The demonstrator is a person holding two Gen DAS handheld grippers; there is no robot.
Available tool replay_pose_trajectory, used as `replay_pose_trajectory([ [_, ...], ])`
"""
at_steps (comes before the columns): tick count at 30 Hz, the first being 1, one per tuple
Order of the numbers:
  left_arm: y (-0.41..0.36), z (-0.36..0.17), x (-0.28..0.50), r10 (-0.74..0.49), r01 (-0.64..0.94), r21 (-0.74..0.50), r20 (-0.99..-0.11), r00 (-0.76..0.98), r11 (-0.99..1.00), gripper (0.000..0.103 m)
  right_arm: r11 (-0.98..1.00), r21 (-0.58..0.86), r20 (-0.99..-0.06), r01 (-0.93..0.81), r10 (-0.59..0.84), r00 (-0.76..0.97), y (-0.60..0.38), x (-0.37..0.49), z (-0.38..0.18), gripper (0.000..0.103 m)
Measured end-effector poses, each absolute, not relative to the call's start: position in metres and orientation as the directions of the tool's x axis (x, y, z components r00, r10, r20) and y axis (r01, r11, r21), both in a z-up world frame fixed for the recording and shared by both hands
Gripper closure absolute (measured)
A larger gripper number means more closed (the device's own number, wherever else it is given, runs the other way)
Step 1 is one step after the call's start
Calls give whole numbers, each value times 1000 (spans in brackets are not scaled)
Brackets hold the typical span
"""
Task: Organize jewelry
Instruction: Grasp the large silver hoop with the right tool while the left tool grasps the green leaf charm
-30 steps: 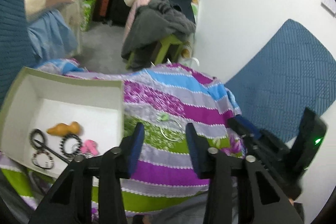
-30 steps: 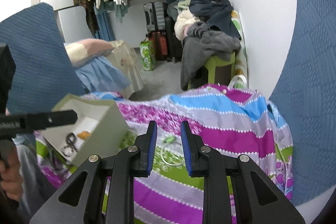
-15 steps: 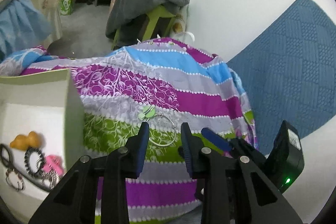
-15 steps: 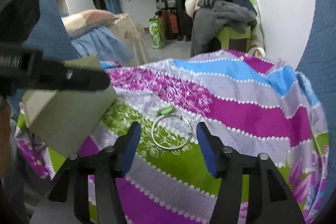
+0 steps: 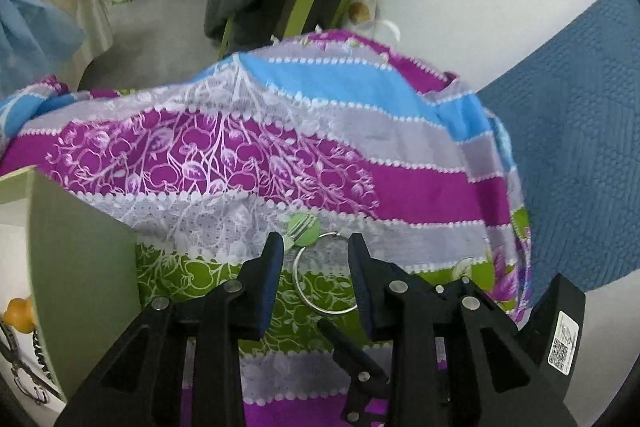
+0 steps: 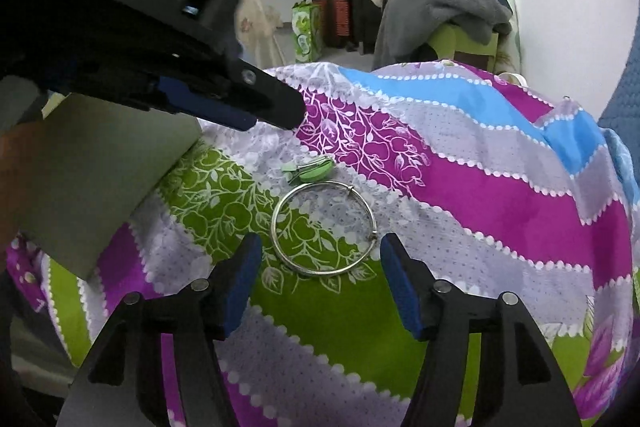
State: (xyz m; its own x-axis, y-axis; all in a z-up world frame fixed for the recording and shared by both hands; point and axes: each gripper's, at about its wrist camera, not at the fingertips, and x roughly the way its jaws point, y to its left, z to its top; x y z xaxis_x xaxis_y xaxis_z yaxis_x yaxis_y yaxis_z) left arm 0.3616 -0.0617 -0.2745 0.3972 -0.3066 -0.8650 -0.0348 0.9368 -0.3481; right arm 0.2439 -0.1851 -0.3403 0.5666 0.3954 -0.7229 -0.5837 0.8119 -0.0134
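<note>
Well, from the left wrist view, the left hand-held gripper sits low over a striped floral cloth in purple, grey, blue and green. Its 2 blue-padded fingers are parted, released, with nothing between them but the cloth and the upper part of a thin silver bangle. The bangle lies flat on the green and grey stripes, and its right side is hidden behind the right finger. Just beyond it, touching or nearly touching its rim, lies a small green hair clip. At the left edge stands a pale green box; inside it I can make out an orange item and dark ringed pieces, too cropped to tell apart. Under the left tool's right arm a black part of the right hand-held gripper pokes in.

From the right wrist view, the right hand-held gripper is spread wide, released, its 2 blue pads apart on either side of the near half of the bangle. The ring lies between the tips and touches neither. The green clip lies just behind the bangle on the grey stripe. The left tool reaches in from the upper left, its tip above the cloth beyond the clip. The box wall stands at the left, on the cloth.
</note>
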Motion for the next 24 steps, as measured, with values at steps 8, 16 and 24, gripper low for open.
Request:
replay_pose_trajectory([
  [8, -56, -287, 379, -283, -55, -322, -893, 350, 945, 59, 812, -45, -734, -582, 368, 571, -177, 254, -346, 43],
  [16, -59, -291, 381, -290, -41, -326, -887, 360, 945, 59, 803, -62, -718, -592, 376, 586, -180, 249, -342, 72],
  [24, -68, -299, 389, -285, -24, -313, -893, 347, 950, 62, 814, 3, -739, -581, 393, 547, -192, 251, -339, 96],
])
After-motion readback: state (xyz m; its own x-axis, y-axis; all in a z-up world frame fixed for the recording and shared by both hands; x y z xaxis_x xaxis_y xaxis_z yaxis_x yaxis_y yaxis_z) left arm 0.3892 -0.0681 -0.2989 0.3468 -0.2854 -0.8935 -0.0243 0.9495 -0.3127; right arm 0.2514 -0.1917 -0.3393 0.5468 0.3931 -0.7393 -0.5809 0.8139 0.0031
